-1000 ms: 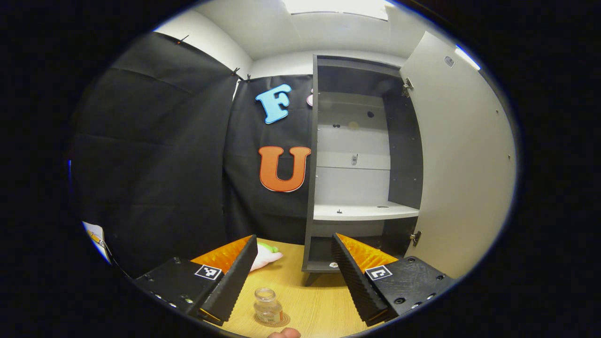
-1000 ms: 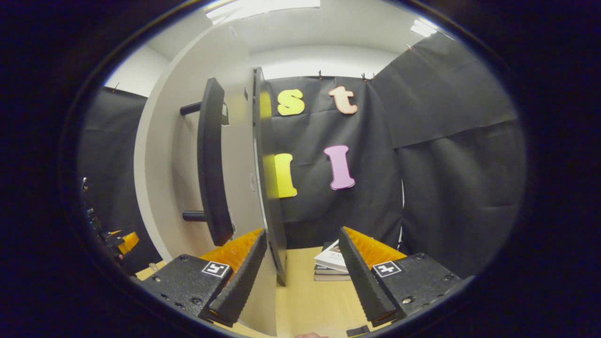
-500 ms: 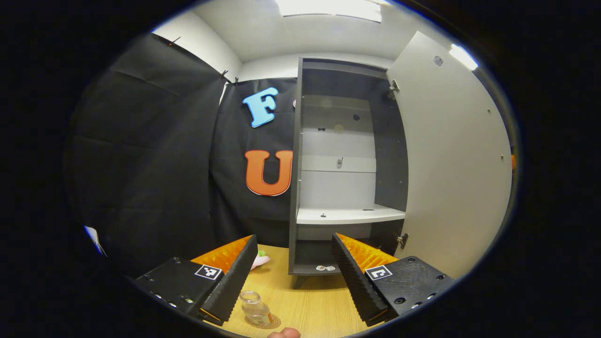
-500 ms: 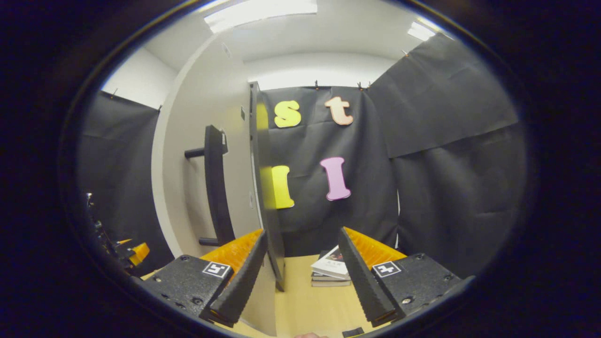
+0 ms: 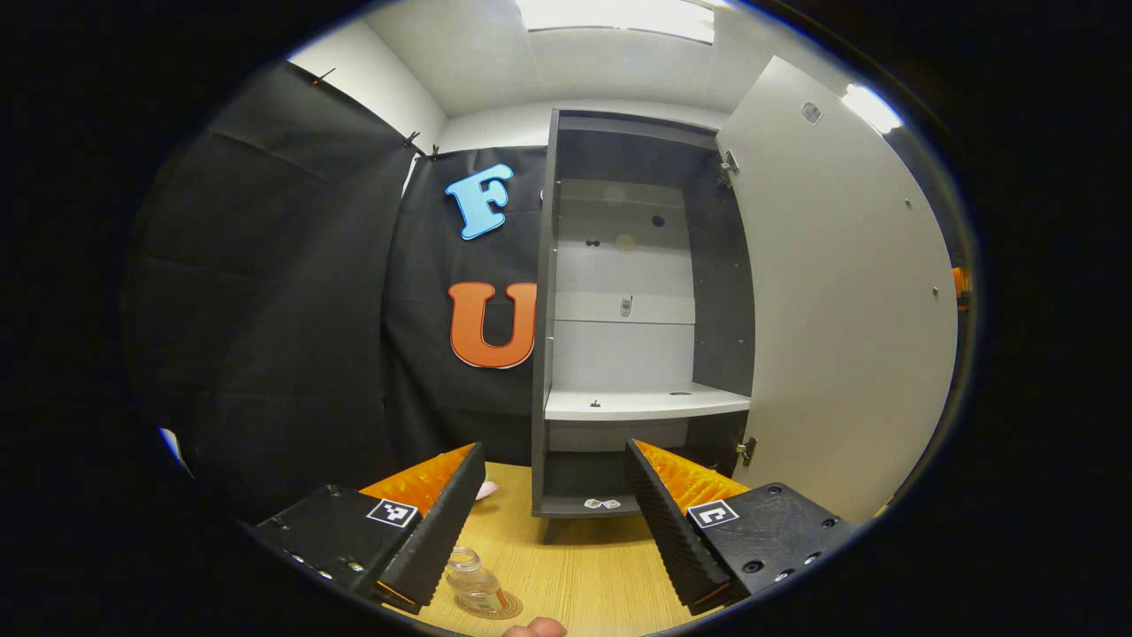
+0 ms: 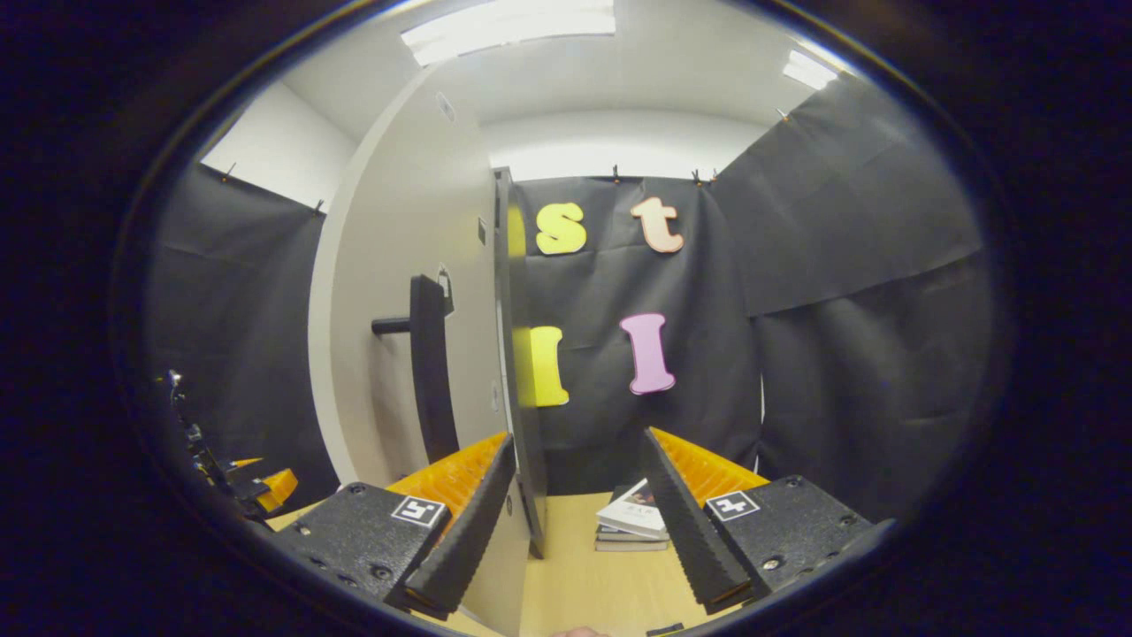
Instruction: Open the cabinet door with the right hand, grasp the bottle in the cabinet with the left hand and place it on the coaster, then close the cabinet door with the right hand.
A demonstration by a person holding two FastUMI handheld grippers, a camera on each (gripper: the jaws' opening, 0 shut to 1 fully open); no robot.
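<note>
In the left gripper view the dark cabinet (image 5: 544, 354) stands open, its pale door (image 5: 840, 301) swung out to the right. Its white shelf (image 5: 646, 404) carries no bottle. A small clear bottle (image 5: 471, 584) stands upright on a round coaster (image 5: 500, 609) on the wooden table, just right of my left finger. My left gripper (image 5: 553, 522) is open above the table, apart from the bottle. In the right gripper view the door (image 6: 416, 301) stands edge-on with its dark bar handle (image 6: 431, 367) at left. My right gripper (image 6: 575, 522) is open, with the door's edge between the fingers, untouched.
A stack of books (image 6: 632, 522) lies on the table (image 6: 592, 584) past the door in the right gripper view. A pink and green item (image 5: 485, 488) lies behind my left finger. The other gripper (image 6: 256, 487) shows at far left. A fingertip (image 5: 535, 629) peeks in at the bottom edge.
My left gripper has drawn back and turned right, so bottle and cabinet slid left in its view. My right gripper has backed away from the door handle, which looks smaller now.
</note>
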